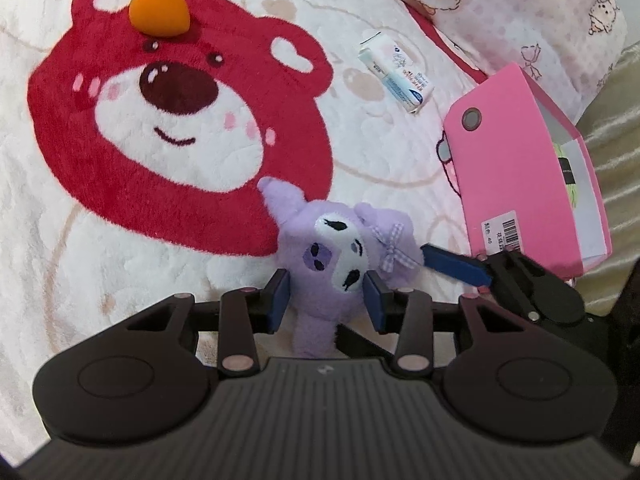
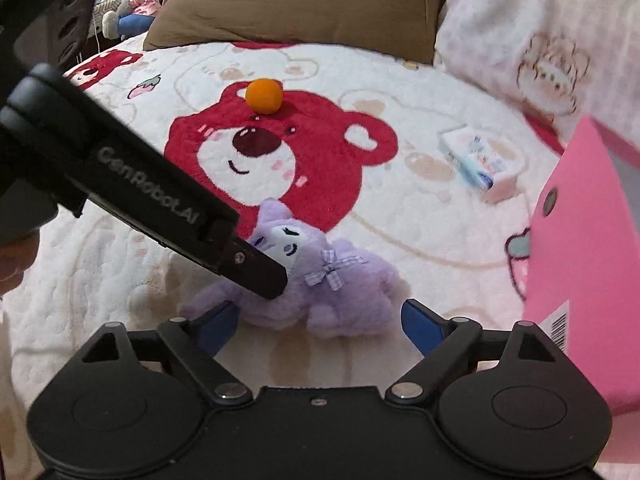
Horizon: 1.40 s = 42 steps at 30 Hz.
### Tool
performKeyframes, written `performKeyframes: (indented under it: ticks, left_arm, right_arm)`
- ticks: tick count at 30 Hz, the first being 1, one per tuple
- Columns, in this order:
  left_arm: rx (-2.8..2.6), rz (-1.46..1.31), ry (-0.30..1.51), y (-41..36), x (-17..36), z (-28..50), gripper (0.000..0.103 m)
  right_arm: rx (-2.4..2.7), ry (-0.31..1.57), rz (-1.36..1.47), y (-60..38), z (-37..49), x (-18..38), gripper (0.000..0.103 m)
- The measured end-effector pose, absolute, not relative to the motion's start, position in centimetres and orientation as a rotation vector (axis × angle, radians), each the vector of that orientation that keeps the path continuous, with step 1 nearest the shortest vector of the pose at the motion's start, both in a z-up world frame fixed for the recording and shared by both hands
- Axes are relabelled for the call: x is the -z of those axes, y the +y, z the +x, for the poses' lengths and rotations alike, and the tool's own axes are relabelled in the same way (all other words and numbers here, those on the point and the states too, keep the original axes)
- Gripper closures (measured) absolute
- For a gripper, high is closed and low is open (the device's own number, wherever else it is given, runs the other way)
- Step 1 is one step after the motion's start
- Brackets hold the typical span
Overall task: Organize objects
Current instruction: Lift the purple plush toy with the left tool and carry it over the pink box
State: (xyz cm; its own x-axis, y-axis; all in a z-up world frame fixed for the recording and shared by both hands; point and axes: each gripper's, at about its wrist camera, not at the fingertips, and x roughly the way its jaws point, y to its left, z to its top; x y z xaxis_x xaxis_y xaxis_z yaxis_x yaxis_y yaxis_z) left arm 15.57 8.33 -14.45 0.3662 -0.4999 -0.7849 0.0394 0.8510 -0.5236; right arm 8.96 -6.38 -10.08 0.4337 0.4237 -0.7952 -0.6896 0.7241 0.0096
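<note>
Left wrist view: your left gripper (image 1: 327,300) pinches the purple plush toy (image 1: 332,256); your right gripper (image 2: 320,320) stands spread around it.

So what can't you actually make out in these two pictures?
- Pink box contents: the left wrist view shows only a green-and-black sliver; its flap hides the rest. The right wrist view cuts the box at the edge.
- Purple plush toy: the left hand-held gripper covers part of it in both views.
- Small packet: print too small.
- Barcode sticker: text unreadable.
</note>
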Motion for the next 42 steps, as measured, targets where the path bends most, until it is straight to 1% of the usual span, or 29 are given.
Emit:
performKeyframes:
  ticks: [3,8,18,22,29,32,42]
  left_arm:
    - [0.367,-0.476,1.154,8.4,14.8,15.6,0.062]
    - [0.363,-0.455,1.125,8.1,14.6,15.5,0.062]
    - [0.368,-0.455,1.128,8.2,14.7,15.3,0.063]
    - [0.382,-0.386,1.107,8.0,13.4,15.0,0.063]
    - [0.392,-0.354,1.066,7.6,10.8,14.0,0.063]
    - [0.396,-0.352,1.083,6.9,9.2,13.7,0.064]
    - [0.441,-0.315,1.028,5.2,3.2,10.5,0.064]
  right_arm:
    - [-0.741,0.942,-0.283,-6.6,9.8,10.7,0.011]
    - [-0.757,0.982,-0.216,-6.7,10.3,11.0,0.009]
    - [-0.802,0.955,-0.331,-5.2,9.5,10.5,0.009]
    - [-0.814,0.883,-0.396,-4.9,7.9,9.7,0.009]
    - [-0.787,0.849,-0.377,-5.4,7.3,7.7,0.008]
    - [-0.778,0.847,-0.367,-5.7,7.0,6.7,0.008]
    - [-0.775,0.849,-0.349,-7.8,5.3,0.9,0.007]
